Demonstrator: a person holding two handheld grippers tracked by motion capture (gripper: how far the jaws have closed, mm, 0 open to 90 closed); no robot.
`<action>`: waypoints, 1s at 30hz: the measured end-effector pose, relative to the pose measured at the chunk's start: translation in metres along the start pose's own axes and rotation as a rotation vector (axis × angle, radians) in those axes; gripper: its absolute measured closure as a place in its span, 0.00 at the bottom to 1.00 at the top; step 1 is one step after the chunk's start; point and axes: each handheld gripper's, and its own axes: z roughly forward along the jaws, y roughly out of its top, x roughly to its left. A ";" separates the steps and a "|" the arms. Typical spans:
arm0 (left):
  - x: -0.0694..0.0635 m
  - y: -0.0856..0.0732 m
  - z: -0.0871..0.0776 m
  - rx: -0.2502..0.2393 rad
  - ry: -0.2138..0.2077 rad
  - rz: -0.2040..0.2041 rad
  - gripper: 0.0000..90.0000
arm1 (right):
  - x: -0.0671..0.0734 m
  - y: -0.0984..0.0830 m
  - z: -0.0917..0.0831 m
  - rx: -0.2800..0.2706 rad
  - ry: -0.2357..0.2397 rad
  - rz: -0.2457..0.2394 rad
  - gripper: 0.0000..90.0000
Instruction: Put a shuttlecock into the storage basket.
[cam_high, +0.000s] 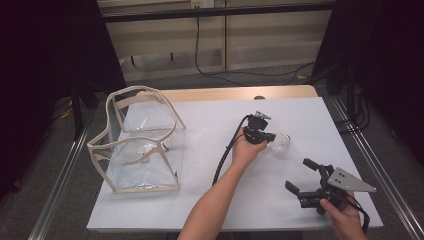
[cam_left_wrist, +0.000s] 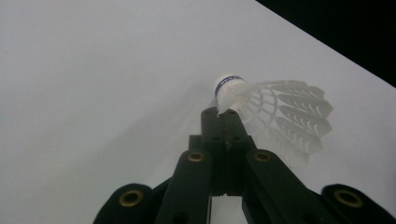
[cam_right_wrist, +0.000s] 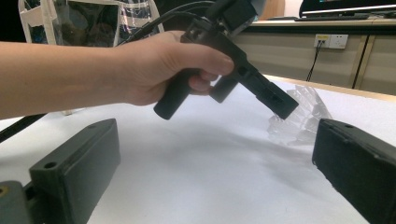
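High view: the left tool (cam_high: 272, 138) at frame centre pinches the white feathered shuttlecock (cam_high: 281, 144), just right of it on the white worktop (cam_high: 210, 125); the right tool (cam_high: 301, 175) lies lower right.
Left gripper view: jaws pressed together near the cork, the shuttlecock's (cam_left_wrist: 275, 116) long axis running rightward.
Right gripper view: jaws spread, holding nothing.

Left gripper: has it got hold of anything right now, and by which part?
The left gripper is shut on the shuttlecock, pinching the feather skirt just behind the white cork head. The right gripper is open and holds nothing.
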 end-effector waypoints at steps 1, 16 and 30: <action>0.000 0.000 -0.002 0.001 -0.009 -0.006 1.00 | 0.000 0.000 0.000 0.002 0.000 -0.002 0.01; -0.001 0.004 -0.036 0.064 -0.121 0.007 1.00 | 0.000 0.000 0.001 0.003 0.002 -0.004 0.01; -0.006 0.008 -0.066 0.088 -0.172 0.014 1.00 | 0.001 0.000 0.002 0.002 0.001 -0.003 0.01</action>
